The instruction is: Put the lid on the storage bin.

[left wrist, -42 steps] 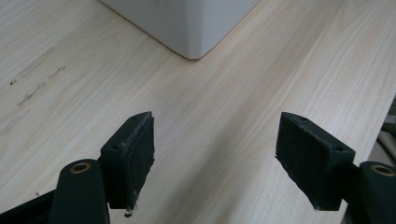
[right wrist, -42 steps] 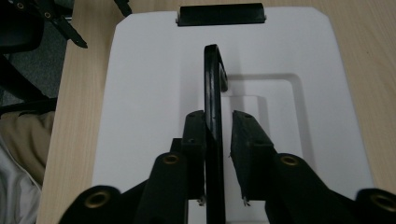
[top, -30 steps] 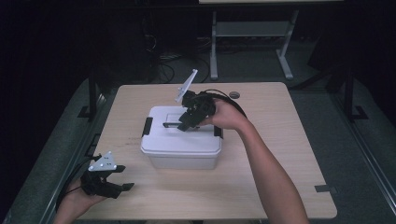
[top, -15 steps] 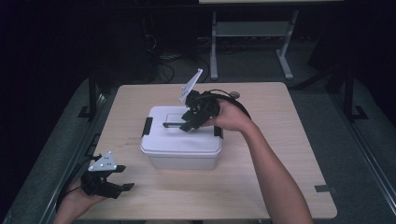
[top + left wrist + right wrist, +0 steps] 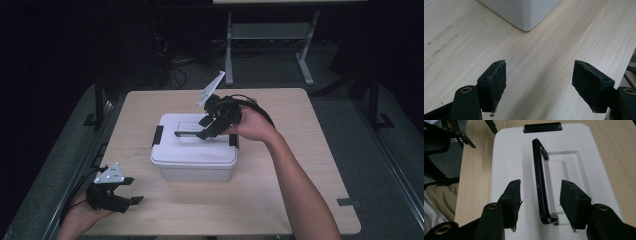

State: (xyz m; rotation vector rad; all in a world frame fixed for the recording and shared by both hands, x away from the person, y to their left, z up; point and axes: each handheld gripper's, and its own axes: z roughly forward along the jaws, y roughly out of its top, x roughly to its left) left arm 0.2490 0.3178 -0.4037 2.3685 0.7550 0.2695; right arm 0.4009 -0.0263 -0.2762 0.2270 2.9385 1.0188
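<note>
White box (image 5: 194, 150) is still latched; its black handle (image 5: 539, 182) stands between the right gripper's (image 5: 540, 202) just-opened, untouching jaws; lifting remains undone.

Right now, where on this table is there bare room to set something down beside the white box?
The widest bare patch is the table right of the white box, crossed only by the right forearm. Another runs along the near edge between the left gripper and the box. The far strip is narrower. Crowded: the lid, where the right gripper straddles the black handle.
</note>
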